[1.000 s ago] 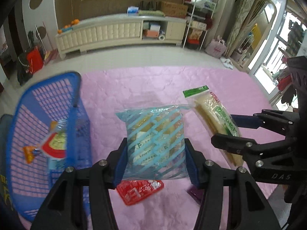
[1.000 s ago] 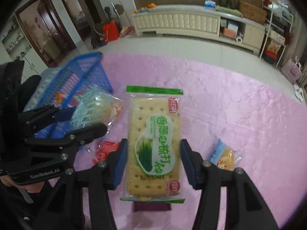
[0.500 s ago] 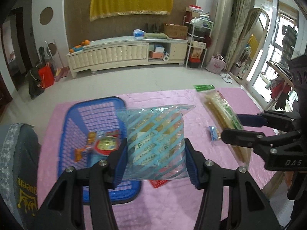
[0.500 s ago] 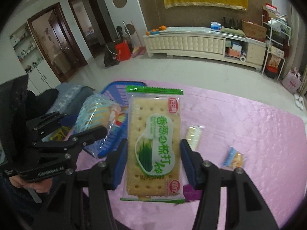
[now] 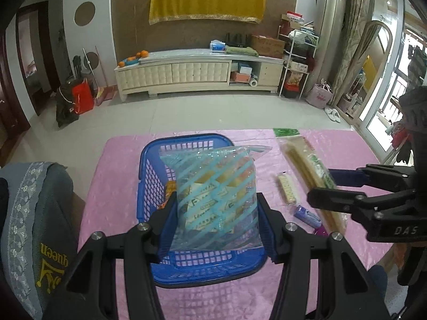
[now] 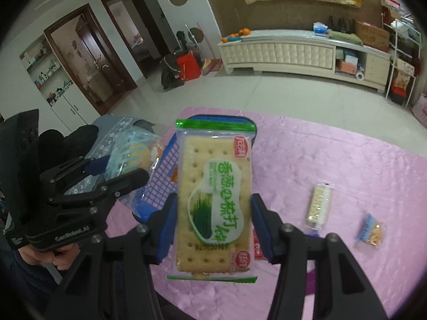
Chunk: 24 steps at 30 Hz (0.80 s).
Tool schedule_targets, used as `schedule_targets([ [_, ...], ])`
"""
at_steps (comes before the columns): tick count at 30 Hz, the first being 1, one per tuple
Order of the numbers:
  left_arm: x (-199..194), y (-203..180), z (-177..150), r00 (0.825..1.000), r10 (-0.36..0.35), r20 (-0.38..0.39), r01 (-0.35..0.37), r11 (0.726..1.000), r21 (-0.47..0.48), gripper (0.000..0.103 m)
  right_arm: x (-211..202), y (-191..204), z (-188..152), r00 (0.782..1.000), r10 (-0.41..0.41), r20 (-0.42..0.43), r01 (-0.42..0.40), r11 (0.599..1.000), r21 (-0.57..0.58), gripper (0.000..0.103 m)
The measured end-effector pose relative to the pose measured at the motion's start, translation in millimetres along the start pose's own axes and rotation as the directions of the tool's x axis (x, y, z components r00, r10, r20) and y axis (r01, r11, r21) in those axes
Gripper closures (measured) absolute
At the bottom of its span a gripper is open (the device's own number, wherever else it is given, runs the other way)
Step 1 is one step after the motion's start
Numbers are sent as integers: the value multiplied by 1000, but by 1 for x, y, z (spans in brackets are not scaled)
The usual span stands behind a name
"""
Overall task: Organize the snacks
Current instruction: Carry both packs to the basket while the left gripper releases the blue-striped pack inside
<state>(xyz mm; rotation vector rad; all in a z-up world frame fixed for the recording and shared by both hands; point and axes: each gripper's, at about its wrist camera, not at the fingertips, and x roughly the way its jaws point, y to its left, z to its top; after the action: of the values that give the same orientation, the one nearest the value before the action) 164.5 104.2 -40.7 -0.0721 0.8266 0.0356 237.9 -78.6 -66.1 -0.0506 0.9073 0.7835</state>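
Left claw (image 5: 213, 213) gripping striped bag (image 5: 213, 194) over blue basket (image 5: 149, 186) (snacks inside)

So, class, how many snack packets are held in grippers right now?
2: the blue-striped bag in the left gripper, and the green cracker packet in the right gripper.
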Motion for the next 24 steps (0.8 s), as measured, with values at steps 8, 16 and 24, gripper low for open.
schedule_targets([
  [8,36,19,-18,996,-23,-89,22,1000,-8,50,39,2,5,998,19,-57,-17,1000,20,45],
  [16,54,35,-43,988,-35,-150,24,997,-74,49,54,7,2,994,28,-102,-27,1000,10,45],
  [24,40,51,-51,991,-48,-122,35,993,-111,35,54,19,2,994,22,-107,-20,999,25,45],
])
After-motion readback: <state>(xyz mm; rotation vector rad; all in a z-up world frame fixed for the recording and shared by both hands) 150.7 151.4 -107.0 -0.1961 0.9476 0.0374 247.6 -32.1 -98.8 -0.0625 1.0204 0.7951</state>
